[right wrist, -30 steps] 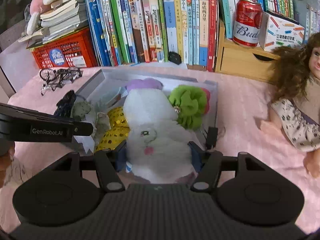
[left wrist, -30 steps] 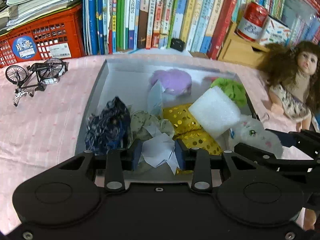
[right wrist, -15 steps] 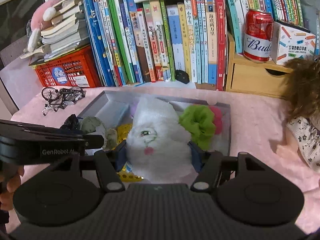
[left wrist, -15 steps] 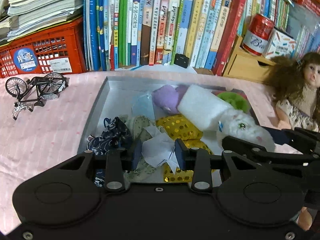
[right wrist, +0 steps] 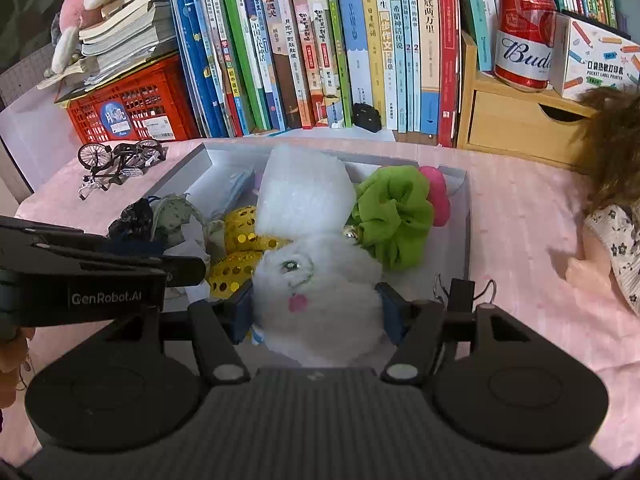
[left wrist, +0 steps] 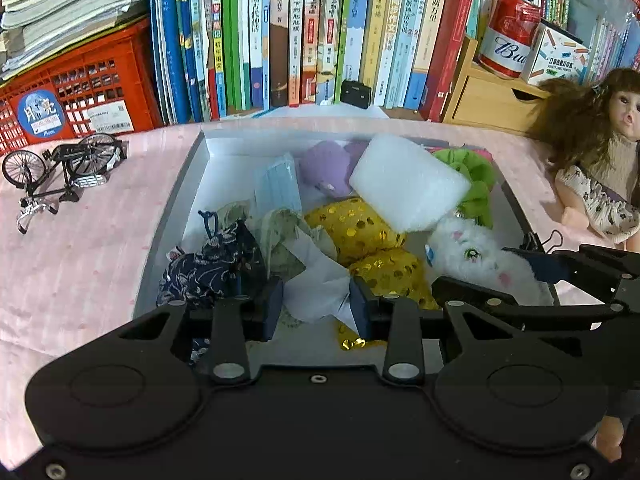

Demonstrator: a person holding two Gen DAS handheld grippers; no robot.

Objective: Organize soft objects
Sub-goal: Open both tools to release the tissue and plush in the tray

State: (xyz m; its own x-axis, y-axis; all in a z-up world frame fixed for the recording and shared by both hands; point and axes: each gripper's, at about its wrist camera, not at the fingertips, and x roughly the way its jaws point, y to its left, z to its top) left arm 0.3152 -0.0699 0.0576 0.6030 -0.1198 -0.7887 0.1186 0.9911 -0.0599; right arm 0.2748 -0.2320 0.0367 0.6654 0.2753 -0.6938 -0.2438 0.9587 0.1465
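The grey tray [left wrist: 176,216] holds, left to right, a dark patterned pouch [left wrist: 208,264], crumpled white paper [left wrist: 320,284] pinched in the left gripper [left wrist: 316,308], a sequinned gold cushion [left wrist: 356,228], a foam block [left wrist: 408,184], and a fluffy white plush [right wrist: 316,280] clamped by the right gripper [right wrist: 316,312].

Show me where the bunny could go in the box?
Bare floor shows in the box's far left corner, behind the mask, and along the right wall beyond the green scrunchie. The middle is crowded: foam, gold pouches, dark bag.
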